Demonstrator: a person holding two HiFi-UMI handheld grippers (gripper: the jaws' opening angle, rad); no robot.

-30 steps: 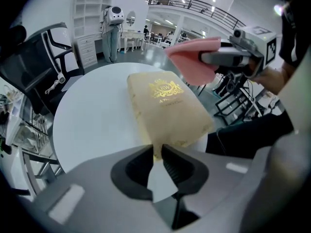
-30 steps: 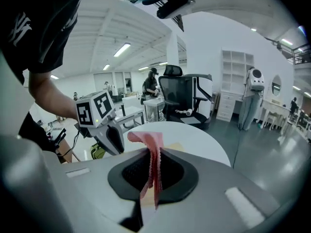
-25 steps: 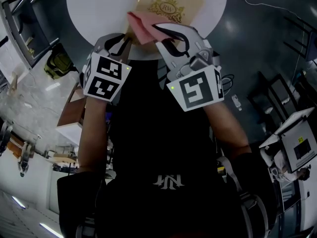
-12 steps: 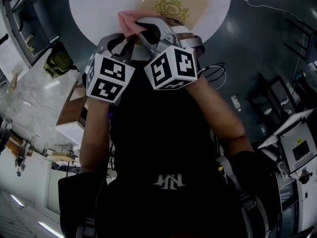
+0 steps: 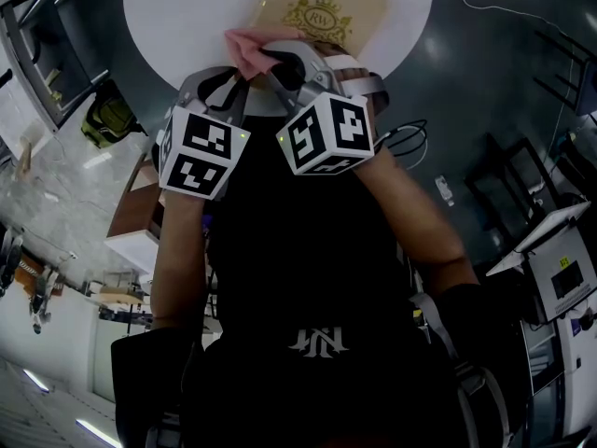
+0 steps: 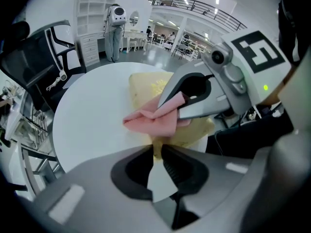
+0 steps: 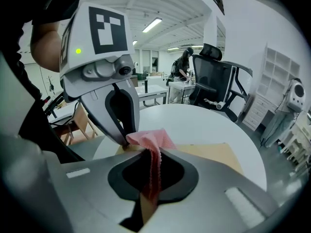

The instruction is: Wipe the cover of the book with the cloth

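The table (image 5: 187, 17) is carrying the book (image 5: 359, 7) just ahead. My left tongs (image 6: 156, 152) are pinching its near edge, my right tongs (image 7: 146, 152) the cloth (image 7: 153, 140) over it.

The head view is dim, its lower half nearly black, while the white counter (image 5: 187, 26) at top glares. Both gripper views are bright under ceiling strip lights (image 7: 153, 24), strongly bowed with black corners; the cloth (image 7: 151, 159) nearest the lens is soft, out of focus

Bright open workroom with a dark glossy floor (image 5: 494, 73).
White shelves (image 6: 92, 8), black office chair (image 7: 218, 79), ceiling strip lights (image 7: 153, 24).
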